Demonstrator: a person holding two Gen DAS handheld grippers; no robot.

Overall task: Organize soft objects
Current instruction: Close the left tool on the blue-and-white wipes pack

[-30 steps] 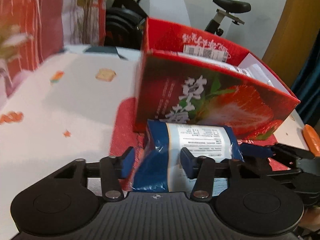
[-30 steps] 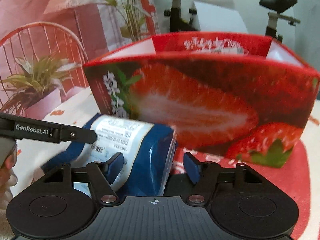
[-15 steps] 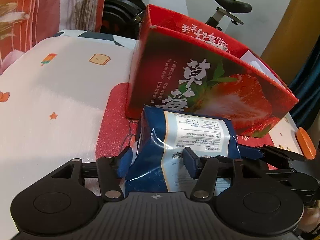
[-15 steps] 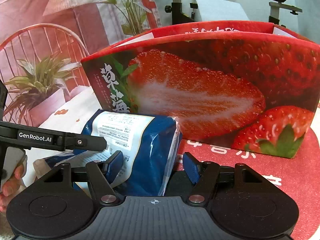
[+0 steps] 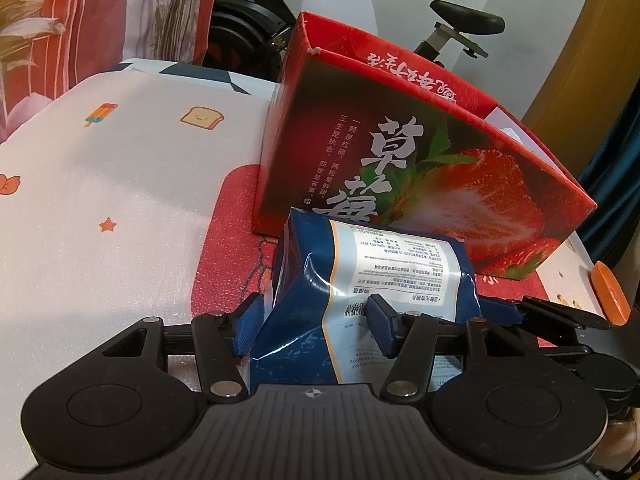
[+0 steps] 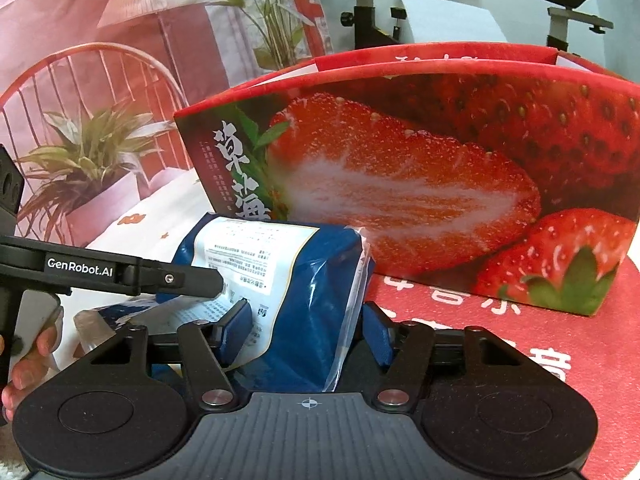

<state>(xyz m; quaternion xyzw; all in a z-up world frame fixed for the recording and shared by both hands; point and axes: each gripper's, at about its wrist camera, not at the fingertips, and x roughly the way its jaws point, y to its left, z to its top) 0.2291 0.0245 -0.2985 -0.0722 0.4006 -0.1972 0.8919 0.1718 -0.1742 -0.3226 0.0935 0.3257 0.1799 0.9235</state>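
Note:
A soft blue packet with a white printed label (image 5: 384,264) hangs in front of the open red strawberry box (image 5: 440,184), over the red mat (image 5: 232,248). My left gripper (image 5: 314,324) is shut on the packet's left end, one pad at its edge and the other pressed into the label. My right gripper (image 6: 306,332) has the packet's other end (image 6: 312,280) between its jaws. They are closing, with the pads against the blue wrap and its clear seam. The box (image 6: 400,184) rises right behind the packet. The left gripper's finger (image 6: 180,280) lies across the label.
A white cloth with small prints (image 5: 100,200) covers the surface left of the mat. An orange object (image 5: 610,298) lies at the right edge. An exercise bike (image 5: 464,24) and a curtain stand behind the box. A person's hand (image 6: 28,364) grips the left handle.
The right gripper's fingers have drawn in onto the packet. Less of the box's inside shows in the left wrist view. The packet stays in front of the box.

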